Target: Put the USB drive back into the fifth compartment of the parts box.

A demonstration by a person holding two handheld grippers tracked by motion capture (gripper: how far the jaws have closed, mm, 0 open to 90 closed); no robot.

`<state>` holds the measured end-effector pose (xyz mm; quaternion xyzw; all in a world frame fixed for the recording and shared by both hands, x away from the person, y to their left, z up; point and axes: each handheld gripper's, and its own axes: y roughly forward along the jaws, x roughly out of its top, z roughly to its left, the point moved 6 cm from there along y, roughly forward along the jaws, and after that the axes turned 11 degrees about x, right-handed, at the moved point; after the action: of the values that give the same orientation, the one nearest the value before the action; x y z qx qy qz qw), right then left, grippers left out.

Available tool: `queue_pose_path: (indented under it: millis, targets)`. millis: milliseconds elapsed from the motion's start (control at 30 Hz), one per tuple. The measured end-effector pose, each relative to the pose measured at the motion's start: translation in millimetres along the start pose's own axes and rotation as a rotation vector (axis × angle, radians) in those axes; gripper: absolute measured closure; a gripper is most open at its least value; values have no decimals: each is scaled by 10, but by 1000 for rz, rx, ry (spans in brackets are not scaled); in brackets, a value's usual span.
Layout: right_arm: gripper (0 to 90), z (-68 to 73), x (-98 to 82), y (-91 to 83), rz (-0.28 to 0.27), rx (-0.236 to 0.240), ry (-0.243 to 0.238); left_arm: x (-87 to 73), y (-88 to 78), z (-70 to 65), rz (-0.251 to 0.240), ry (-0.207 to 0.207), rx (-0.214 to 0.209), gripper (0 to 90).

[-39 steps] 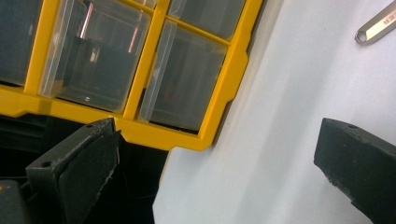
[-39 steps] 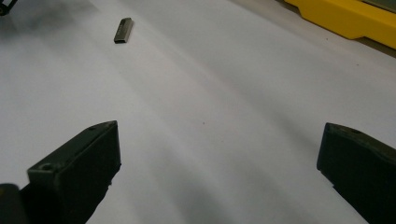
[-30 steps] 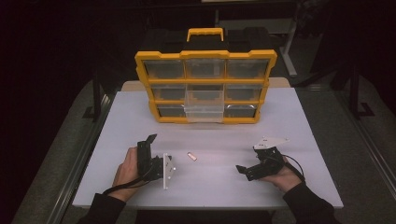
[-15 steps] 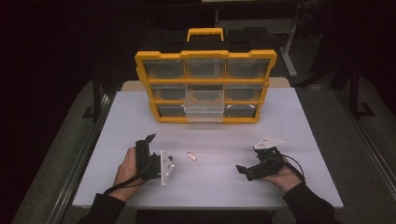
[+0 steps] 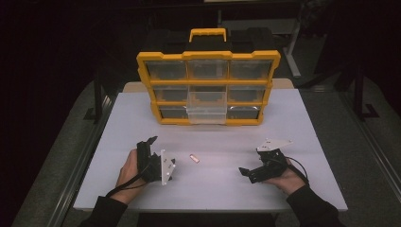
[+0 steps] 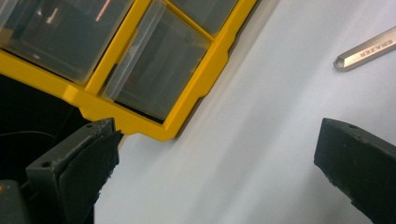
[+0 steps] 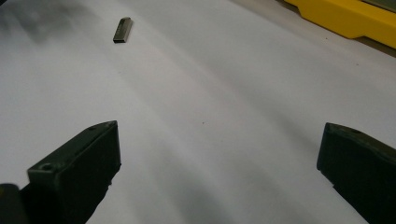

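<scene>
A small flat metal stick (image 5: 194, 158) lies on the white table (image 5: 283, 118) between my two grippers. In the left gripper view the metal stick (image 6: 369, 49) is at the upper right, and in the right gripper view the stick (image 7: 122, 30) lies far off at the upper left. My left gripper (image 5: 161, 151) is held on its side just left of the stick, open and holding nothing (image 6: 215, 149). To the stick's right my right gripper (image 5: 248, 165) rests low over the table, open and holding nothing (image 7: 219, 149).
A yellow organizer case (image 5: 208, 87) with clear drawers stands upright at the back middle of the table. Its bottom middle drawer (image 5: 206, 111) is pulled out. The case's lower corner (image 6: 154, 126) is near the left jaw. A yellow edge (image 7: 350, 18) shows at the upper right.
My left gripper has shifted and turned slightly on the spot. The stick and the right gripper have stayed where they were.
</scene>
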<state>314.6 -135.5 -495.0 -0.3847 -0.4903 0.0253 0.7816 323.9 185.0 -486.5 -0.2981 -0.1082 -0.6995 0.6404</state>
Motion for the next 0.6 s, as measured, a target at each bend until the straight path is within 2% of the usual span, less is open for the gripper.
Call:
queue_pose_path:
  millis: [400,600]
  targets:
    - [0,0,0,-1,0,0,0,-18,12,-2,24,-60,-44,0]
    - [0,-1,-1,0,0,0,0,-24,20,-2,37,-113,-73,0]
